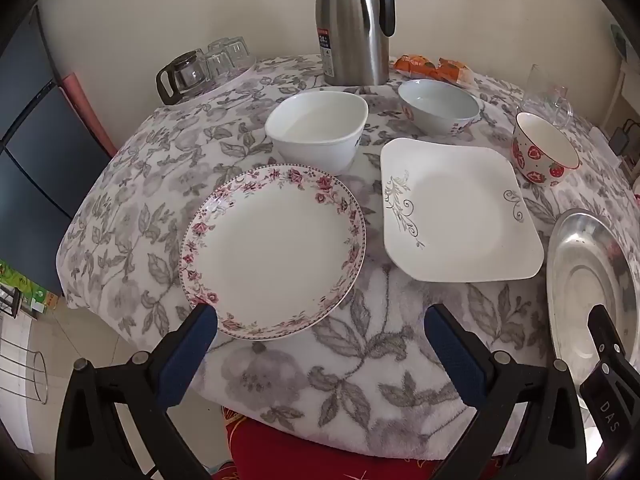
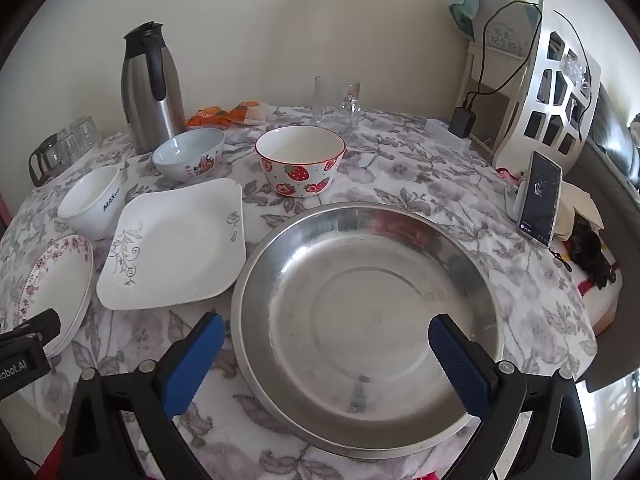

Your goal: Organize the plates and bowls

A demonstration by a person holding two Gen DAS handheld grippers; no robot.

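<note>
A: Soft floral cloth (image 1: pixel 132 216) over the bench. Your left gripper (image 1: pixel 320 344) and right gripper (image 2: pixel 326 354) both have fingers wide apart, empty.
B: Round plate (image 1: pixel 276 248) sits ahead of your left; steel pan (image 2: pixel 368 304) under your right. Glazed china looks slick and brittle, so pinch the rims.

Soft, even daylight fills both views, bright without harshness, and shadows under the dishes are faint. The steel basin (image 2: pixel 366 308) shows dull, smeared reflections, and the thermos (image 1: pixel 354 20) carries a pale sheen. Focus is sharp at centre. Fisheye distortion bows the worktop (image 1: pixel 360 380), and dark vignetting rings every corner.
</note>
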